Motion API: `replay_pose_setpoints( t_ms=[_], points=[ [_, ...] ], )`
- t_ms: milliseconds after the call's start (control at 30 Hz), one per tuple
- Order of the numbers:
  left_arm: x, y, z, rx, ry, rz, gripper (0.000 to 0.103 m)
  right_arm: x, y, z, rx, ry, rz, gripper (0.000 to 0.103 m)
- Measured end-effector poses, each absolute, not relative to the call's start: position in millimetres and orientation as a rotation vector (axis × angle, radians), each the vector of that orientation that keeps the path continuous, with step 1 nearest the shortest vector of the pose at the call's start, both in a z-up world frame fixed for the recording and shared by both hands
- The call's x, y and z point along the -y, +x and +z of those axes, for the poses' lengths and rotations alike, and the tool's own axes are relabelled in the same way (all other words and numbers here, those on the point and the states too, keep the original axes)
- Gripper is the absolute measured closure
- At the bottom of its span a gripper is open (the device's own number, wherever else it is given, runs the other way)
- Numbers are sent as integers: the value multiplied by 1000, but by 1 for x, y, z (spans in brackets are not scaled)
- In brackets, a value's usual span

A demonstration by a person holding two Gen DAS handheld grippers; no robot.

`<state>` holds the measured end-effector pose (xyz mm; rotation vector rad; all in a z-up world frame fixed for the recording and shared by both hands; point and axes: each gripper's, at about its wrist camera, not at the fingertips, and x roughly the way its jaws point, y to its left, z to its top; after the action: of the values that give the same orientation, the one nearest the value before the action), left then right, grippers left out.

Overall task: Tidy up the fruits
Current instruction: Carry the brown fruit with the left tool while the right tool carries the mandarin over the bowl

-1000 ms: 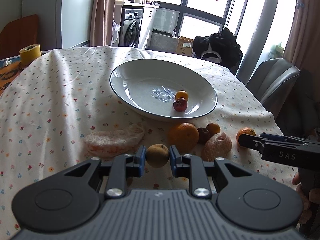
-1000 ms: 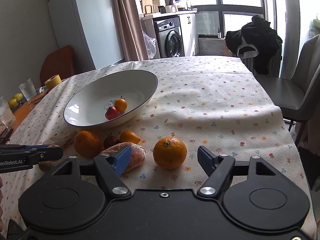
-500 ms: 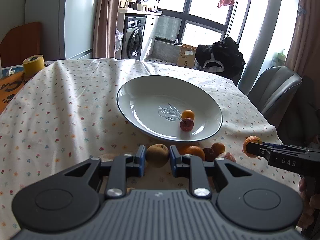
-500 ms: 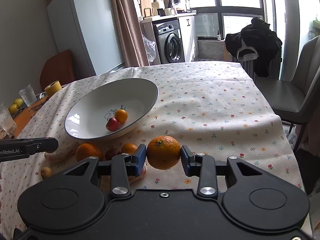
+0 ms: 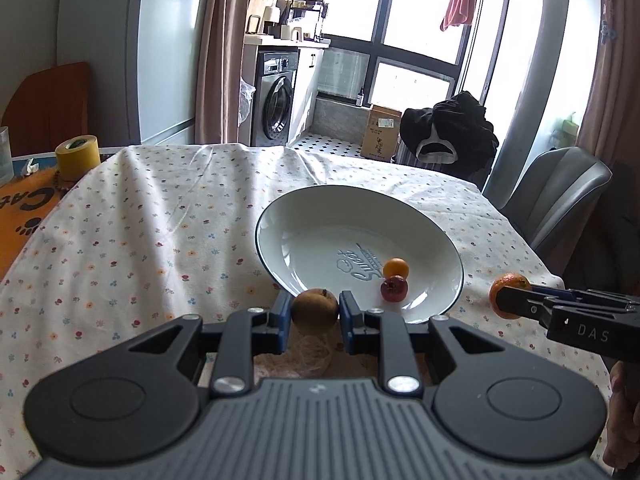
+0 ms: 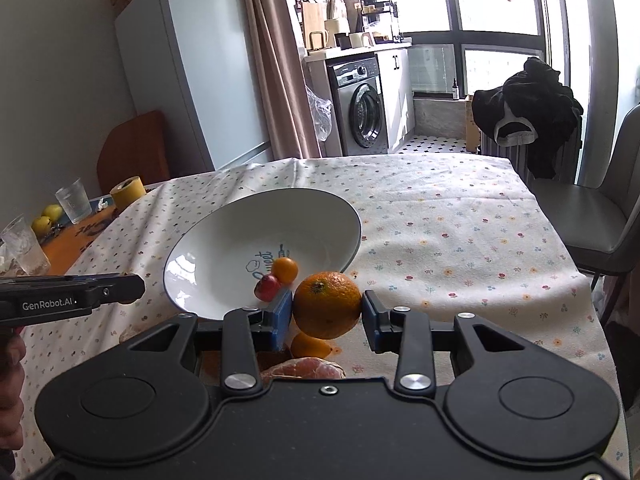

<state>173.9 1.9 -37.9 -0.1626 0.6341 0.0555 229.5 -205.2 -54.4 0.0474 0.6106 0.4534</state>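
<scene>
My left gripper is shut on a small brown fruit, held in the air at the near rim of the white plate. My right gripper is shut on an orange, lifted near the plate. In the plate lie a small orange fruit and a small red fruit. The left wrist view shows the right gripper's side with the orange. Below the right gripper lie a small orange fruit and a peeled citrus.
A floral cloth covers the table. A yellow tape roll and glasses stand at the left end. A grey chair is at the right side. A bagged fruit lies under the left gripper.
Both grippers have risen and moved toward the plate with their fruits. One second ago the right gripper stood open around the orange on the cloth; it then shut on it.
</scene>
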Motion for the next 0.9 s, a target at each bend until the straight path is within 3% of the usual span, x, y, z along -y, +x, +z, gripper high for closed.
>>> replay_pose_setpoints(
  t_ms=[900],
  points=[
    [-10,211,-44,-629,-202,43,77,168,251,-56,-619,43,492,67]
  ],
)
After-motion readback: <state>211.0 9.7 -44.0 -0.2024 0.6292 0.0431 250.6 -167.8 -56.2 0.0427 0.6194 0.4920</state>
